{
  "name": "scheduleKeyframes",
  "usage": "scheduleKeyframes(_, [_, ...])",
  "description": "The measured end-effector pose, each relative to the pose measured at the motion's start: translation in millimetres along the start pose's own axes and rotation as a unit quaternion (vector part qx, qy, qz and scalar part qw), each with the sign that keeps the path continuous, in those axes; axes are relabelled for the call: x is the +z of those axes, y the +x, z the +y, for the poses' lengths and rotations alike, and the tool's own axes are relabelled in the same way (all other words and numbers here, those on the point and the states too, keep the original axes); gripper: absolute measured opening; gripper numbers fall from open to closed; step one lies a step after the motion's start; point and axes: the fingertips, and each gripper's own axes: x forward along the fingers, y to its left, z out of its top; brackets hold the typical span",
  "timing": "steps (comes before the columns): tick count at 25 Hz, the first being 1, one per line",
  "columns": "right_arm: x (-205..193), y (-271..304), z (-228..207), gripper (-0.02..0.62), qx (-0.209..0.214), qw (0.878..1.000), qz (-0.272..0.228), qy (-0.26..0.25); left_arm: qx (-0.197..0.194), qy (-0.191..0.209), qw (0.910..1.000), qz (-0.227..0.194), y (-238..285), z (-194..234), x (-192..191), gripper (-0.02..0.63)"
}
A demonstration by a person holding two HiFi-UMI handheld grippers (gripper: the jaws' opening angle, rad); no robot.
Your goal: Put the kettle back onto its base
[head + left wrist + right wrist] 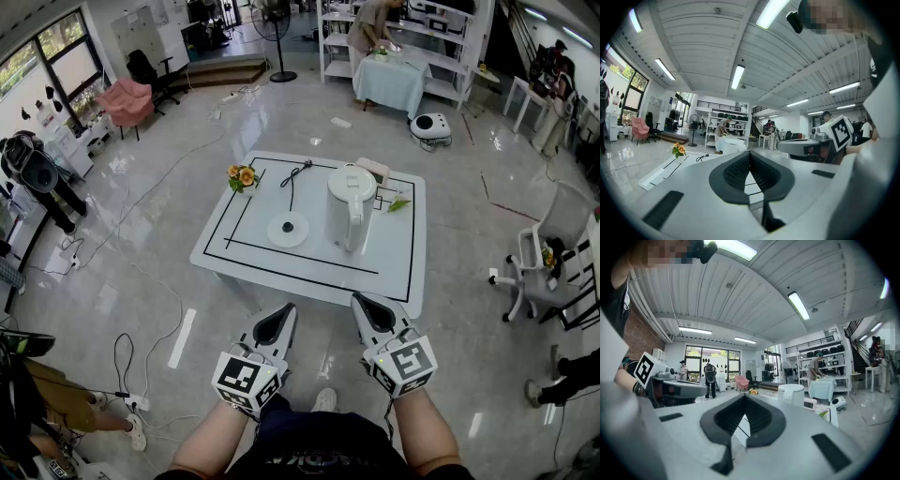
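One white table [394,255], kettle [350,208] beside its base [288,229], glossy floor [141,187]

— What do the tongs look like?
— Both are pale grey shells. The left tongs [284,314] and the right tongs [362,302] have black ribbed pads [738,171] set in a dark surround. Each carries a white cube [246,380] with black square markers.
— And the person?
— Forearms bare, a dark top [319,465] with pale print, dark blue legwear [314,424] and a white shoe [324,400].
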Motion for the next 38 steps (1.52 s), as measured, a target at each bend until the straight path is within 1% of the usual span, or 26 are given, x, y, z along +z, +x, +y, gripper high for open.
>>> scheduleKeyframes(7, [3,-1,2,0.002,0.006,1.000,-0.004,0.003,0.002,0.003,1.0000,-0.001,-2,-2,3,0.005])
scheduleKeyframes(13, [6,2,5,0.002,0.015,1.000,-0.014,-0.007,0.013,0.010,0.9998,-0.006,0,1,6,0.006])
scheduleKeyframes(17, [5,6,2,0.002,0.020,1.000,-0.018,0.001,0.019,0.013,0.9997,-0.006,2,4,9,0.008])
scheduleKeyframes(26, [3,29,-2,0.010,0.036,0.999,-0.016,0.006,0.023,0.010,0.9996,-0.012,12,25,10,0.011])
scheduleKeyframes(30, [1,47,-4,0.020,0.037,0.999,-0.017,0.002,0.024,0.007,0.9995,-0.018,19,44,8,0.025])
scheduleKeyframes(32, [3,59,-4,0.039,0.035,0.999,-0.016,-0.002,0.021,0.006,0.9996,-0.021,24,57,9,0.046])
scheduleKeyframes(34, [3,73,-3,0.096,0.029,0.999,-0.010,-0.009,0.007,0.013,0.9997,-0.020,31,67,9,0.099])
scheduleKeyframes(35, [4,80,-3,0.129,0.024,1.000,-0.007,-0.013,-0.003,0.021,0.9996,-0.019,34,71,10,0.164])
scheduleKeyframes(36, [5,87,-3,0.156,0.018,1.000,-0.006,-0.018,-0.013,0.030,0.9993,-0.016,38,75,10,0.245])
scheduleKeyframes(37, [7,94,-3,0.174,0.010,1.000,-0.006,-0.021,-0.023,0.036,0.9990,-0.015,43,80,11,0.285])
scheduleKeyframes(38, [10,102,-5,0.187,0.001,1.000,-0.007,-0.023,-0.033,0.041,0.9985,-0.013,48,86,13,0.307])
